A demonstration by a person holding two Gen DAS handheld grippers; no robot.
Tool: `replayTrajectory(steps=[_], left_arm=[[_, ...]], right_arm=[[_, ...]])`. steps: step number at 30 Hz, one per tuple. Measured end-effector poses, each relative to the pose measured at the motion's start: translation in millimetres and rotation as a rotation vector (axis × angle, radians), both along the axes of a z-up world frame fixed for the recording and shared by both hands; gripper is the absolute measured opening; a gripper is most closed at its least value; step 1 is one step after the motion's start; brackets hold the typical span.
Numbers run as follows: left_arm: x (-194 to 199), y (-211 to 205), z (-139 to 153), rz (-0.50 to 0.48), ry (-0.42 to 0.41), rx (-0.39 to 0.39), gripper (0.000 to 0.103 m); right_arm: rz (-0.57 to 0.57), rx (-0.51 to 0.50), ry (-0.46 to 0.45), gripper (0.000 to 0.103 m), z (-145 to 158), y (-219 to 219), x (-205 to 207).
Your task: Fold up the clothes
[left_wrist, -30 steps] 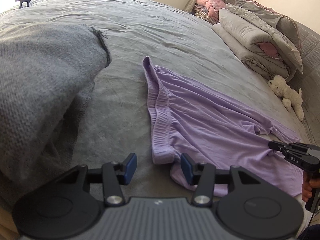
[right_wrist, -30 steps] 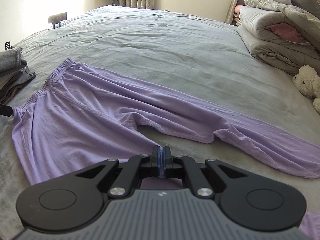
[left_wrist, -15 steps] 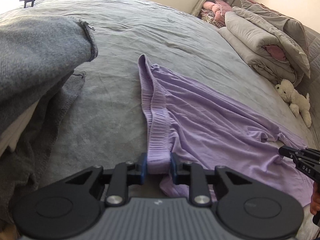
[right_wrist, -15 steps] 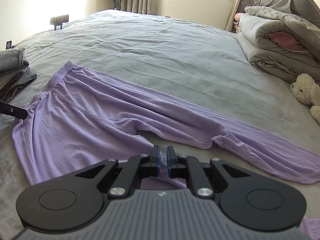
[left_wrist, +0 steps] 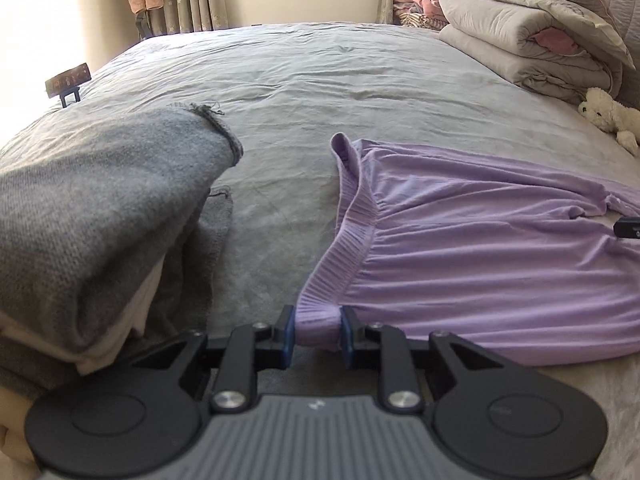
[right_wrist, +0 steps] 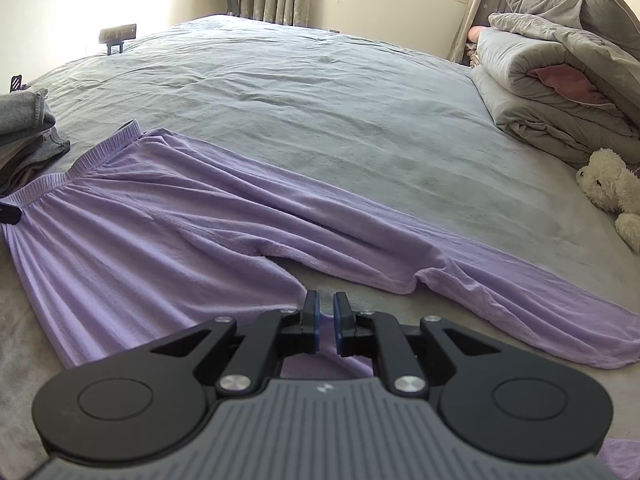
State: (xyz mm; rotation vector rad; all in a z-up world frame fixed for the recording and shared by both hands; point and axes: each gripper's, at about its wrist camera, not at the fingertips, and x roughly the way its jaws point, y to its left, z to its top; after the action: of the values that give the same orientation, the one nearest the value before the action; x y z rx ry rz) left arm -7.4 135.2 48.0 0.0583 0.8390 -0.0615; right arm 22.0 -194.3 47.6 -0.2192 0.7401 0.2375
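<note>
1. Lilac waistband corner sits pinched between the left gripper point(left_wrist: 317, 330) jaws, lifted slightly off the bed point(left_wrist: 320, 80).
2. Right gripper point(right_wrist: 326, 316): jaws stand a narrow slit apart; whether cloth is caught there, I cannot tell.
3. Purple pants point(right_wrist: 180, 240) lie spread flat, legs running toward 3 o'clock.
4. Thin, limp, light jersey; likely best held at waistband and hems.
5. Grey folded knitwear point(left_wrist: 100, 208) at 9 o'clock.
6. No readable writing.
</note>
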Motion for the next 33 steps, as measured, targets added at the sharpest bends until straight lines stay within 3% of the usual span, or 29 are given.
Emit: replayTrajectory(steps=[18,21,23,26,28,33], left_arm=[[1.3,5.9,-0.2,-0.011,0.011,0.067,0.024],[2.1,4.1,-3.1,-0.024,0.023,0.086,0.03],[0.0,2.8,-1.1,-0.03,0.012,0.102,0.039],[-3.5,5.1,9.8,-0.021,-0.028,0.104,0.044],[-5.1,6.7,16.3,-0.016,-0.052,0.1,0.044],[-3.0,12.2,25.0,0.001,-0.081,0.043,0.046]], right_arm=[[0.018,-0.02,0.032,0.013,-8.7,5.5,2.2],[0.014,-0.023,0.038,0.013,-10.1,5.5,3.0],[0.014,-0.025,0.041,0.014,-10.8,5.6,3.3],[0.013,-0.027,0.035,0.019,-10.1,6.1,3.1],[0.011,-0.027,0.029,0.033,-9.5,6.4,2.6],[0.007,-0.009,0.02,0.036,-6.1,6.5,2.3]])
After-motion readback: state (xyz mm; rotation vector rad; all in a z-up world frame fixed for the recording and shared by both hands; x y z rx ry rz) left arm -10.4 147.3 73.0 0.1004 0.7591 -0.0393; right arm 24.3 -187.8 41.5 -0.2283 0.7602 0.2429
